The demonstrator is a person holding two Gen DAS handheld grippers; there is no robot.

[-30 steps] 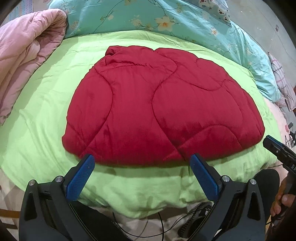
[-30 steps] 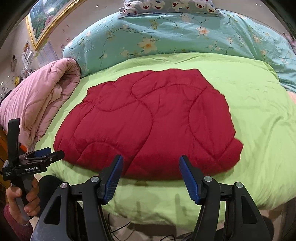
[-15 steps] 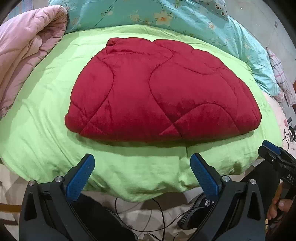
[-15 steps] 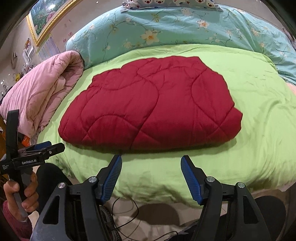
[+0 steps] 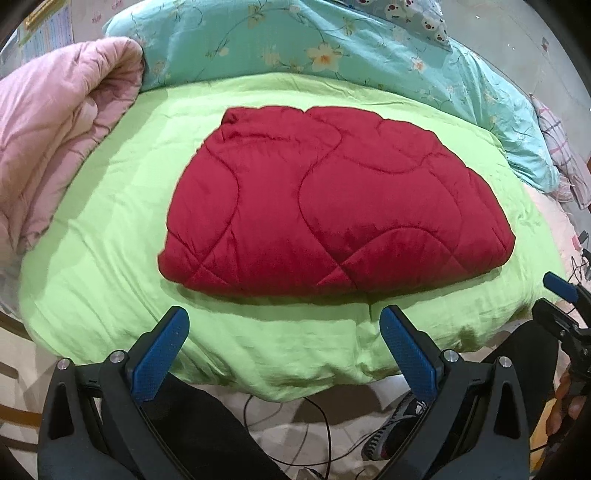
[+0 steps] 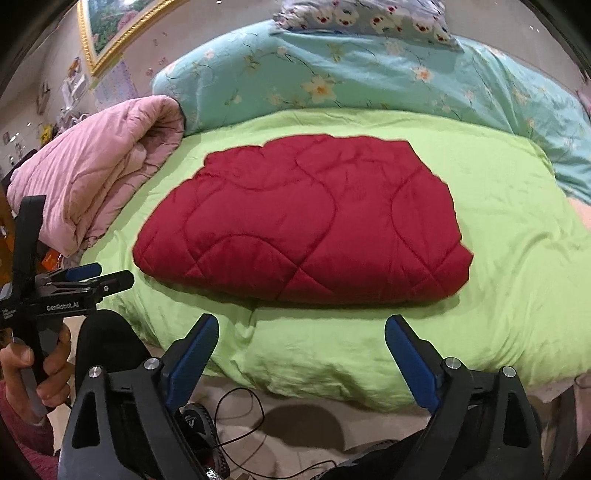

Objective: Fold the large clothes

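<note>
A folded red quilted blanket (image 5: 332,206) (image 6: 306,225) lies flat on the lime-green bedspread (image 5: 110,229) (image 6: 498,206). My left gripper (image 5: 284,317) hangs open over the bed's near edge, short of the blanket, nothing between its blue pads. The right gripper (image 6: 301,325) also hovers at the near edge with its jaws opening wide and empty. Each gripper shows in the other's view: the right one (image 5: 561,291) at the far right, the left one (image 6: 99,277) at the far left, held by a hand (image 6: 26,365).
A rolled pink quilt (image 5: 51,133) (image 6: 96,181) lies at the bed's left. A turquoise floral duvet (image 5: 295,44) (image 6: 351,74) and a patterned pillow (image 6: 362,18) lie behind. Cables (image 5: 325,417) and a shoe (image 5: 399,424) sit on the floor below, beside dark trouser legs (image 6: 107,339).
Both grippers have pulled back and up from the blanket's front edge, so the bed's near edge and floor now show. The right gripper's jaws have spread wider.
</note>
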